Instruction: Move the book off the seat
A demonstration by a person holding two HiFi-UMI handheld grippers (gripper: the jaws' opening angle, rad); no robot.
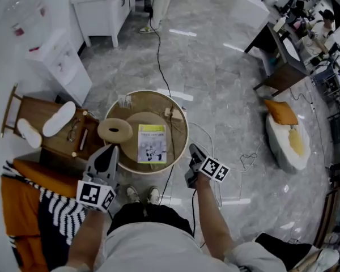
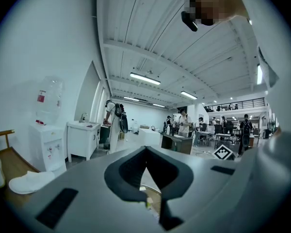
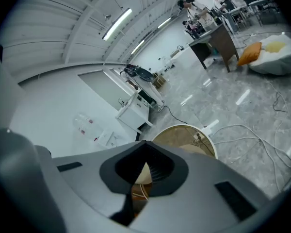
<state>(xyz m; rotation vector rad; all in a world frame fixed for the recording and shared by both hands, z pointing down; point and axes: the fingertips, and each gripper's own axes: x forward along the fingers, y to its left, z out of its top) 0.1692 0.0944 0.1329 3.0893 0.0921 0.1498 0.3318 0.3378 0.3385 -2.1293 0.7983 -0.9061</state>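
— Where is the book?

— The book (image 1: 152, 143) lies flat, cover up, on the round wooden seat (image 1: 147, 118), toward its near edge.

— What does it look like?

— It is thin and rectangular, with a yellow-green cover. There is dark print near the top and a pale drawing lower down, both too small to read.

— And the grippers?

— The left gripper (image 1: 109, 150) has its fingers clenched on nothing. The right gripper (image 1: 192, 148) is clenched the same way and also empty. They are held on either side of the book, and neither touches it.

— Is anything beside it?

— A wooden ring (image 1: 114, 130) sits just left of the book.
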